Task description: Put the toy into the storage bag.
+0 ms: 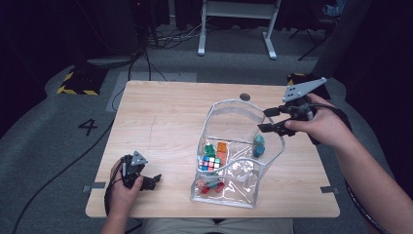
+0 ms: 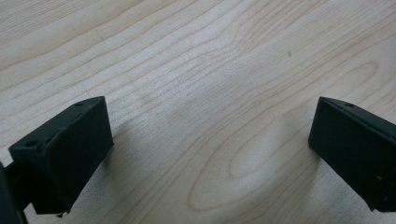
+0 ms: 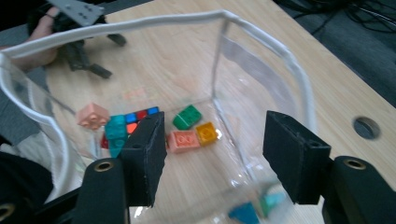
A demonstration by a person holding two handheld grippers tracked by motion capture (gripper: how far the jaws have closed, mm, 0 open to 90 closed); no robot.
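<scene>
— Since the teal block (image 1: 259, 145) sits just outside the clear pouch (image 1: 229, 109), against its right wall and low on the table, which way does it lie from your right gripper (image 1: 269, 120)?

— Below and slightly toward you. In the right gripper view that block (image 3: 256, 208) shows blurred at the bottom, between the two jaws and under them, so your jaws hang above it with nothing between the pads.

— And the jaws themselves?

— Spread wide, empty (they look about as far apart as they go). The pouch's white rim (image 3: 154, 22) curves ahead of them, and beyond it the loose pieces lie on the pouch floor: a green brick (image 3: 187, 116), an orange brick (image 3: 207, 133), a pink brick (image 3: 183, 141) and the colour cube (image 1: 210, 163).

— Which hand is nearer the teal block?

— Your right, clearly. Your left gripper (image 1: 150, 182) rests near the table's front left corner, well apart from the pouch, its jaws also wide over bare wood (image 2: 201, 70).

— So the coming move?

— I'd judge a drop straight down with the right, then a lift over that rim into the pouch mouth.
</scene>
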